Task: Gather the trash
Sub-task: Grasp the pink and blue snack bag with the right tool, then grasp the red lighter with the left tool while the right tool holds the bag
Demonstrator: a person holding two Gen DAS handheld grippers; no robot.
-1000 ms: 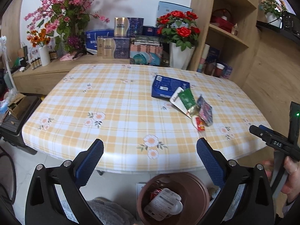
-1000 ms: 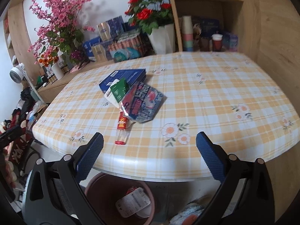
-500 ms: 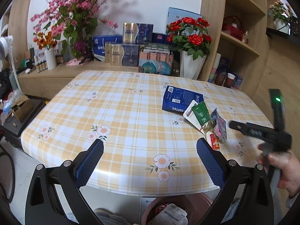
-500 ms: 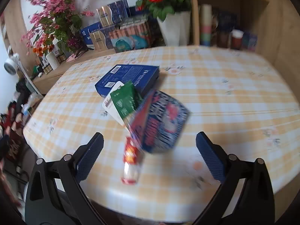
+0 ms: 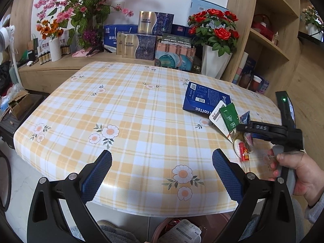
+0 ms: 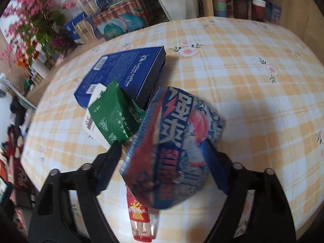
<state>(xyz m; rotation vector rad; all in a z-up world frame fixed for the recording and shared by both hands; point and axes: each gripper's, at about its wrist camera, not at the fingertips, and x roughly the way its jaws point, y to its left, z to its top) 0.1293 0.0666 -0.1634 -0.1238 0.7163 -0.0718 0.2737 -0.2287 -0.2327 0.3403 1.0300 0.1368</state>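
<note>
A pile of trash lies on the checked table (image 5: 129, 109): a blue coffee box (image 6: 125, 70), a green packet (image 6: 113, 115) on a white packet, a blue and red snack bag (image 6: 174, 147), and a red-topped clear wrapper (image 6: 139, 216). My right gripper (image 6: 162, 156) is open with its fingers on either side of the snack bag, low over the pile. In the left wrist view it hangs over the pile (image 5: 228, 117) at the right. My left gripper (image 5: 162, 174) is open and empty above the table's near edge.
A brown bin (image 5: 182, 230) with trash in it stands on the floor below the table's near edge. Flower vases, gift boxes and a wooden shelf line the far side (image 5: 216, 46). A fan and clutter stand at the left.
My right gripper has moved forward and down onto the pile, and its fingers now straddle the snack bag. My left gripper has risen and drifted a little toward the table.
</note>
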